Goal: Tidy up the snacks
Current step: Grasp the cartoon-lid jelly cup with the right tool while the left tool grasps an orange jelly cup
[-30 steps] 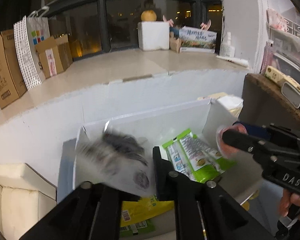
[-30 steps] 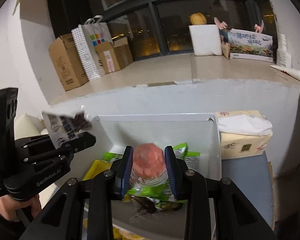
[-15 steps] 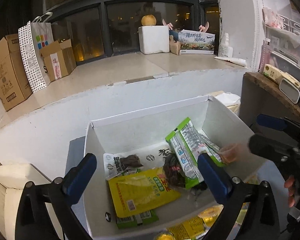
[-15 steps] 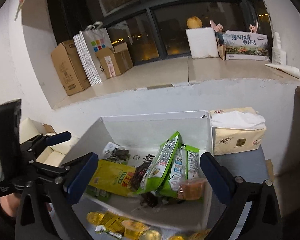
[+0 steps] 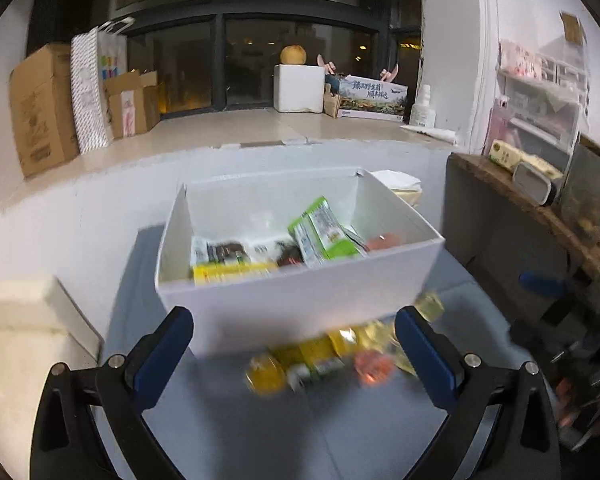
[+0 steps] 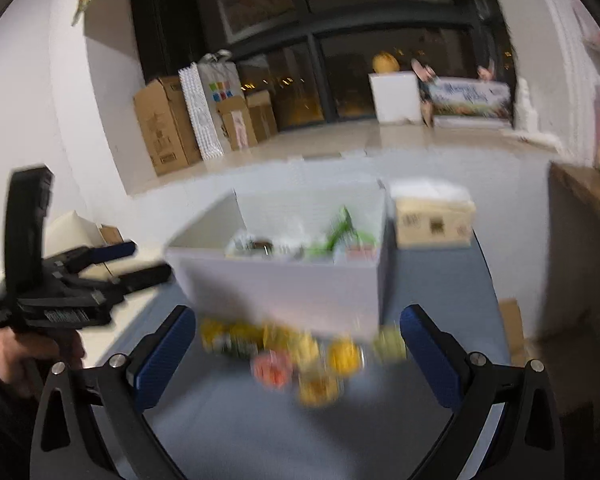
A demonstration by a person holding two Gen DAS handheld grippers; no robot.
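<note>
Both tools are spread wide with nothing in them: the left tool [image 5: 294,344] and right tool [image 6: 298,344] each sit just in front of the white box [image 5: 300,300], on the near side. Their jaws have just been opening, empty now. Inside the box: a green packet [image 5: 324,232], a yellow packet [image 5: 232,272] and a dark snack bag [image 5: 224,250]. More loose snacks [image 5: 324,360] lie on the bench [image 5: 260,432] right against the box's front wall, blurry. A tissue pack [image 6: 432,220] sits just beside the box's right wall.
</note>
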